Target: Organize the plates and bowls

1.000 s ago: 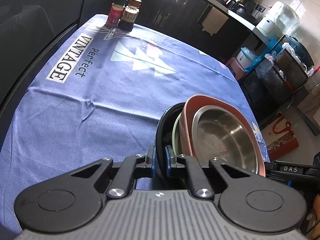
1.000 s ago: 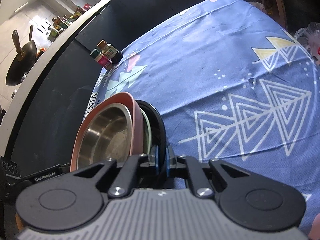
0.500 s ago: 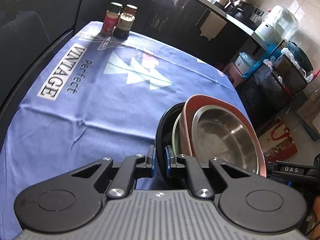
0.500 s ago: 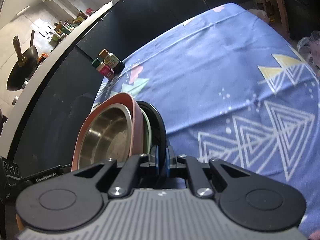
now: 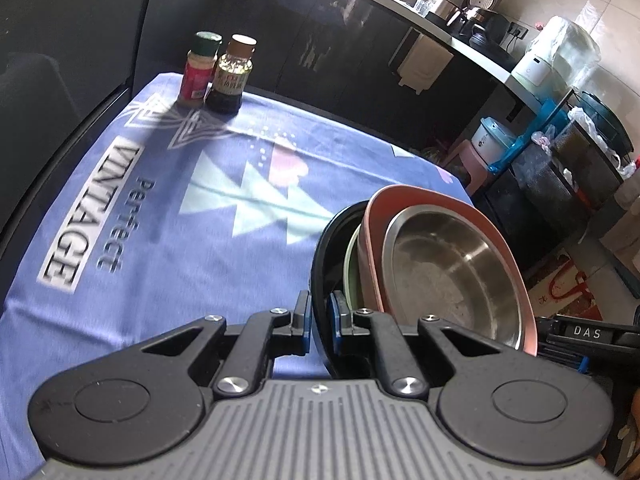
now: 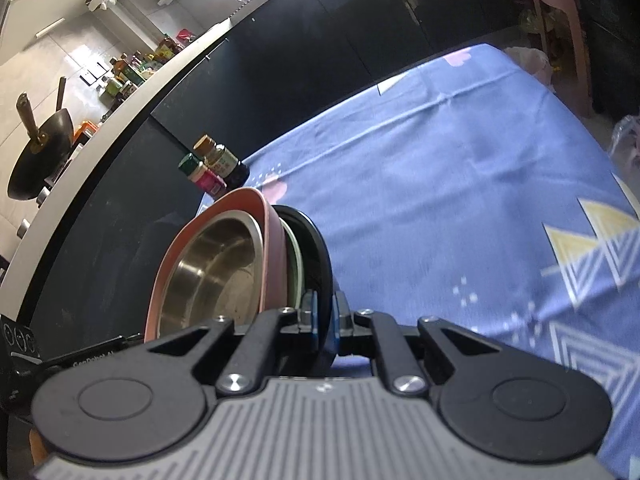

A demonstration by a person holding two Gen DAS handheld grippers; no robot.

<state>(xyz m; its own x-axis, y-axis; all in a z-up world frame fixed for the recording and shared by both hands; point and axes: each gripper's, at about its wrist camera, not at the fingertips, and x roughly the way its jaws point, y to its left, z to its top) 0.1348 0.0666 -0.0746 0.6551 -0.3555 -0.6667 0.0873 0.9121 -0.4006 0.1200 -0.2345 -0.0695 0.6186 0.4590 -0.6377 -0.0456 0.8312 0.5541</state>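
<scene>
- Two jars (image 5: 216, 74) stand together at the table's (image 5: 160, 216) far left corner.
- Left gripper (image 5: 318, 318) clamps the black plate's (image 5: 322, 264) rim.
- Pink bowl (image 5: 372, 216) and steel bowl (image 5: 452, 272) nest on it, held above the table's near edge.
- Right gripper (image 6: 325, 314) clamps the opposite rim.

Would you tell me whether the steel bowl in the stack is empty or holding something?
Empty: the steel bowl shows only bare metal inside, nested in the pink bowl.

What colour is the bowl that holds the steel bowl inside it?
Pink, a dusty salmon shade. The pink bowl shows best in the left wrist view.
</scene>
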